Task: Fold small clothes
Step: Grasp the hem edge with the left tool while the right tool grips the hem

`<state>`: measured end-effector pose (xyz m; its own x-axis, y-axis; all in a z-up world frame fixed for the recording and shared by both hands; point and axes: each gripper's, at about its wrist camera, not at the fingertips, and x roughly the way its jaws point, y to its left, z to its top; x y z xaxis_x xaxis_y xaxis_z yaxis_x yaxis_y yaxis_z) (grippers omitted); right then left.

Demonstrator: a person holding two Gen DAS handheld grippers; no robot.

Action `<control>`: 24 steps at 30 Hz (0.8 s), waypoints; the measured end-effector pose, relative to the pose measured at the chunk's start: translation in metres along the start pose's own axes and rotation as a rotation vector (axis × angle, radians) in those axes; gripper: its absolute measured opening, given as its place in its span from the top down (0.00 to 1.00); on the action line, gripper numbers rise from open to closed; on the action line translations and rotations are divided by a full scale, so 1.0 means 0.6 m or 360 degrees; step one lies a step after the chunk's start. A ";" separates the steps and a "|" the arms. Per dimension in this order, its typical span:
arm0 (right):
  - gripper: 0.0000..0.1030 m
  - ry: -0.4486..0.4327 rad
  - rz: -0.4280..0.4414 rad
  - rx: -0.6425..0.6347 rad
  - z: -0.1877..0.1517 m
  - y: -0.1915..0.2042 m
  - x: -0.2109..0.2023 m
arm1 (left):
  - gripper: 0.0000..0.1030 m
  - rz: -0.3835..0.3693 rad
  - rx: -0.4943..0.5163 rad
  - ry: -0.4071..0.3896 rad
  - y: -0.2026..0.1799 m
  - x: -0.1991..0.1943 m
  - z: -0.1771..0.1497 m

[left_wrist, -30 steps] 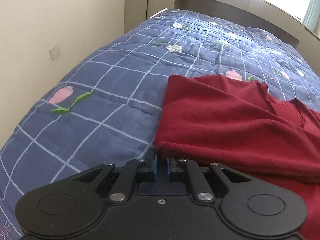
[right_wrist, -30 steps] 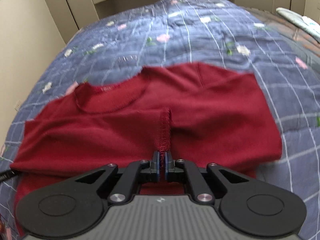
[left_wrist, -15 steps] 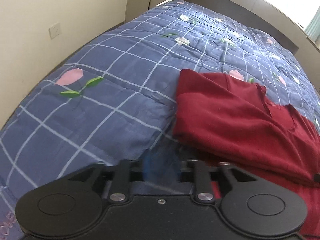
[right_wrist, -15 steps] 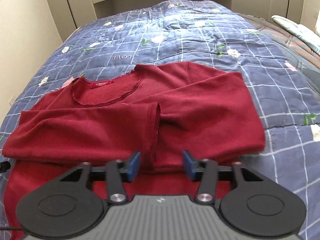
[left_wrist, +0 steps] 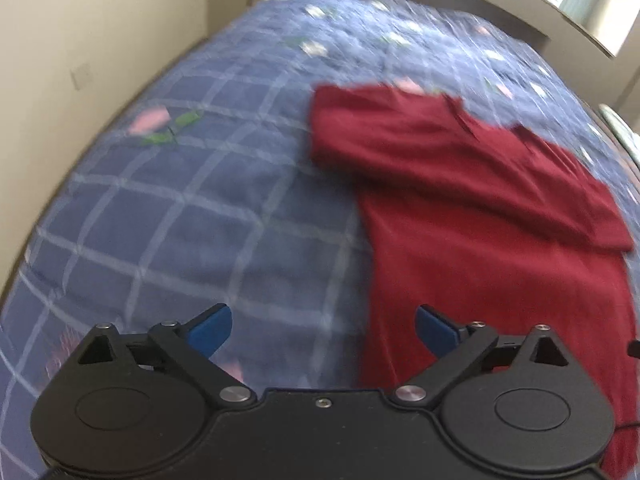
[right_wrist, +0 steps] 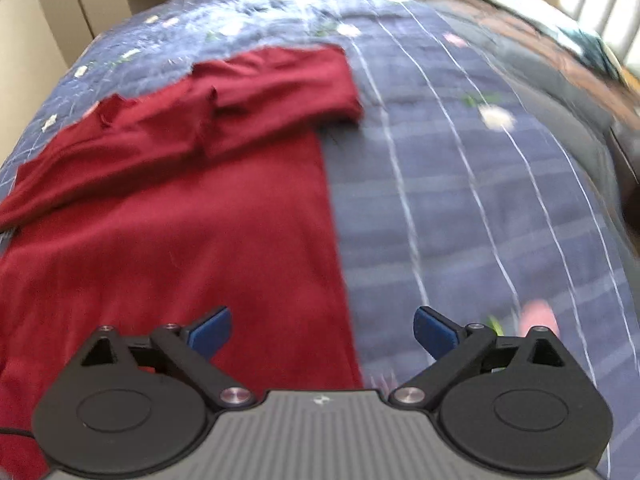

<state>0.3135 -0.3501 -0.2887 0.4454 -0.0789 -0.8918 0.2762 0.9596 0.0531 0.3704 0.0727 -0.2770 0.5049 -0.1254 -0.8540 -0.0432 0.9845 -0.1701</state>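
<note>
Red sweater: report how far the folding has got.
Done: both sleeves of the red sweater lie folded across its chest on the quilt. In hand: nothing; the left gripper and right gripper are open and empty. Left: the unfolded body.

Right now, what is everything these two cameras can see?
Sweater: one, dark red, flat on the bed, both sleeves folded across its chest.
Quilt: one, blue with white checks and pink flowers, covering the bed.
Wall: beige, along the bed's left side, with a small socket plate.
Bedding: pale, blurred, far right edge; cannot tell what it is.
Left gripper: one, black with blue fingertips, open, over the sweater's left edge.
Right gripper: one, black and grey, open, over the sweater's right edge.
</note>
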 end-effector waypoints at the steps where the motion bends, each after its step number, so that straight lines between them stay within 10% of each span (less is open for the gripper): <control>1: 0.03 0.0019 0.0007 0.0001 -0.012 -0.007 -0.006 | 0.04 -0.0019 0.0011 0.0030 -0.006 -0.005 -0.012; 7: 0.04 0.0125 0.0139 -0.0007 -0.076 -0.040 -0.023 | 0.03 -0.0077 0.0034 0.0195 -0.027 -0.023 -0.092; 15: 0.33 0.0118 0.0325 -0.0119 -0.119 -0.038 -0.040 | 0.08 0.0028 -0.0095 0.0243 -0.034 -0.041 -0.154; 20: 0.56 0.0092 0.0374 -0.0150 -0.125 -0.042 -0.047 | 0.27 0.0096 -0.0180 0.0279 -0.028 -0.050 -0.165; 24: 0.83 0.0065 0.0408 -0.0195 -0.127 -0.045 -0.058 | 0.60 0.0055 -0.0173 0.0297 -0.040 -0.059 -0.167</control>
<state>0.2258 -0.3528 -0.2931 0.4520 0.1793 -0.8738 0.0526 0.9725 0.2268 0.2670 0.0412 -0.2919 0.3336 -0.1223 -0.9348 -0.1558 0.9708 -0.1826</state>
